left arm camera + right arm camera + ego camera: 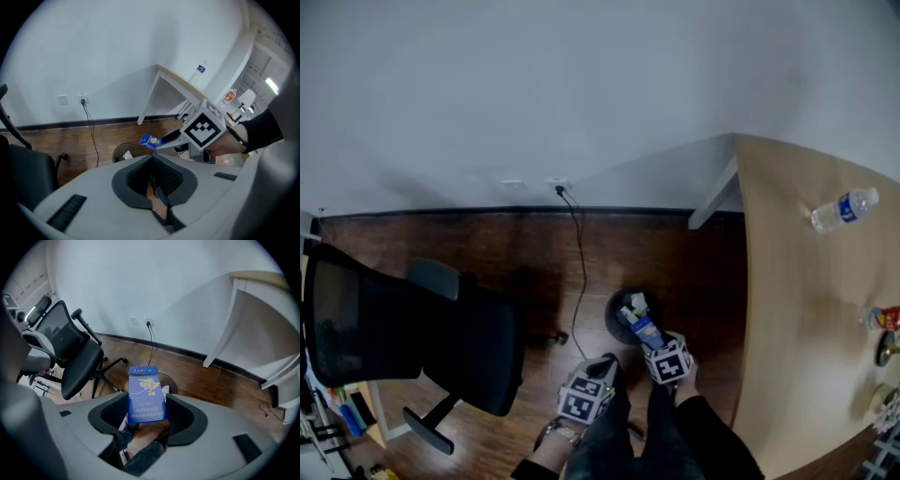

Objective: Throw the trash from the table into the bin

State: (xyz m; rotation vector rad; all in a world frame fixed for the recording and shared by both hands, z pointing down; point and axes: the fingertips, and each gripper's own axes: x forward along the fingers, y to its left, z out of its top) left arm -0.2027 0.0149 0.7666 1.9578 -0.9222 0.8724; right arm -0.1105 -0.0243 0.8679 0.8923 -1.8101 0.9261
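My right gripper [146, 414] is shut on a blue carton [146, 394], which stands upright between its pads. In the head view the carton [645, 328] hangs over the round black bin [623, 317] on the wooden floor, with some white trash inside. The left gripper view shows the carton [150, 140] just above the bin [124, 153], with the right gripper [165, 142] behind it. My left gripper [151, 180] is shut with nothing in it, and sits low beside the right one [649, 336], left of the bin.
A black office chair [412, 337] stands to the left. A power cord [578, 253] runs from the wall socket to the floor near the bin. The wooden table [797, 309] on the right carries a water bottle [844, 208] and small items [883, 321].
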